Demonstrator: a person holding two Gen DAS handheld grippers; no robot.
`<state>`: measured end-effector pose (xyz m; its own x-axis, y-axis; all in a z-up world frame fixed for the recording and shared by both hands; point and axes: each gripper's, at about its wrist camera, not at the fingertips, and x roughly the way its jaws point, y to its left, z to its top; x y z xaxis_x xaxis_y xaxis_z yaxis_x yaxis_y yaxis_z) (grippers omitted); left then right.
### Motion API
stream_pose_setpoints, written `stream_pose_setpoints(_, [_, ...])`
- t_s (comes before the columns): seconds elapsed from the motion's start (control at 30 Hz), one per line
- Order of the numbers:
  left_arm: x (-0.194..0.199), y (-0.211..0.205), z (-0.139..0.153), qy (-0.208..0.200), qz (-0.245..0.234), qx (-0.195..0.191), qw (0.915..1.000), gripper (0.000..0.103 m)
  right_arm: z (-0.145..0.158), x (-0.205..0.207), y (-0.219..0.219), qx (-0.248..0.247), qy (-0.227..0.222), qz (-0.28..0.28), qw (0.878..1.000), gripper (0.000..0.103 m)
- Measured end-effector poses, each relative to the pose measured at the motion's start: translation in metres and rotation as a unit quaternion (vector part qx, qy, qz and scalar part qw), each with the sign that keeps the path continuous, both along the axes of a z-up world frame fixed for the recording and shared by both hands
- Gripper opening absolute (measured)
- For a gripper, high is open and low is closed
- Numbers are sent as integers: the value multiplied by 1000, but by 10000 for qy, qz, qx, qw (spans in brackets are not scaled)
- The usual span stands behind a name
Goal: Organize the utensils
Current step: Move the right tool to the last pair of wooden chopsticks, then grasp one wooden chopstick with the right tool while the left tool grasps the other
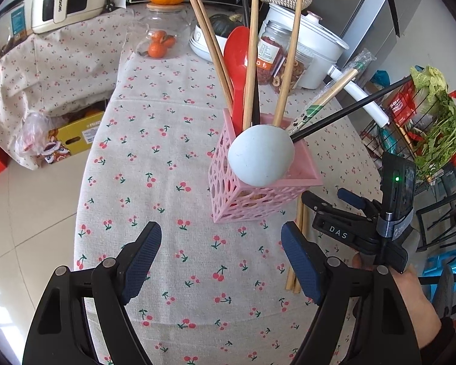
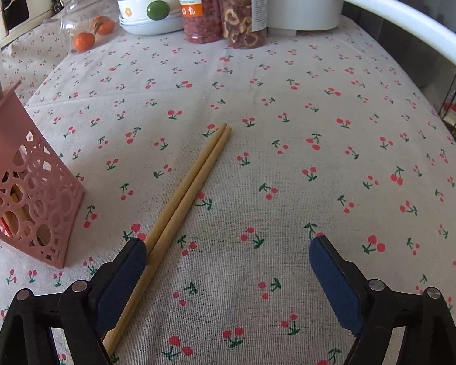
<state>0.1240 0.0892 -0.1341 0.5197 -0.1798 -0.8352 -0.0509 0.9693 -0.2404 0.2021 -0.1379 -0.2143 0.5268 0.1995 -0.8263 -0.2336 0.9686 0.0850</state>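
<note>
1. Left wrist view:
   - Holder (image 1: 258, 188), pink and pierced with round holes, stands on the desk (image 1: 155, 188) ahead of the left gripper (image 1: 222, 237).
   - The left gripper's fingers (image 1: 143, 258) are released, spread wide over bare cloth, with nothing between them.
   - In the holder stand wooden chopsticks (image 1: 252, 51), a red spoon (image 1: 235, 60), a pale blue spoon (image 1: 261, 155) whose bowl hangs over the front rim, a black chopstick (image 1: 352, 109) leaning right, and a wrapped pair (image 1: 322, 100).
   - The right gripper (image 1: 331, 203) shows at the right, just beside the holder, low over a loose pair of chopsticks (image 1: 301, 222) lying on the desk.
   - A jar (image 1: 161, 36) with small oranges stands further back.

2. Right wrist view:
   - The loose pair (image 2: 194, 176) lies flat on the cherry-print desk (image 2: 319, 121), the two sticks side by side and touching, running from the lower left up toward the middle.
   - The right gripper (image 2: 228, 255) is released; its fingers (image 2: 121, 283) stand wide apart. The pair passes just inside the left finger, close against it, while the right finger is well apart from it. Neither pad presses on the sticks.
   - The holder (image 2: 33, 194) stands at the left edge, near the pair but not touching it.
   - Two jars (image 2: 243, 9) of dried fruit and a white pot (image 2: 304, 0) stand at the far edge.
</note>
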Motion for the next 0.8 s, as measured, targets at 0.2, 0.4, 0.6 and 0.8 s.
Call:
stream_pose_setpoints(0.2, [-2,-1,0,-31,-81,68,9999,83,0,5,1,88,99,-83,9999,74])
stream_pose_setpoints(0.4, [-6,-8,2,-122,-204,168,9996,83,1,8,5,12,225,-103,9997,72])
stream_pose_setpoints(0.6, [-10,-16,1,-151,-325,327,9988,83,2,11,6,-328,479,-139,9982,58])
stream_pose_setpoints(0.8, [-14,-29,1,-204,-459,455,9977,83,4,7,5,-413,508,63,9978,28])
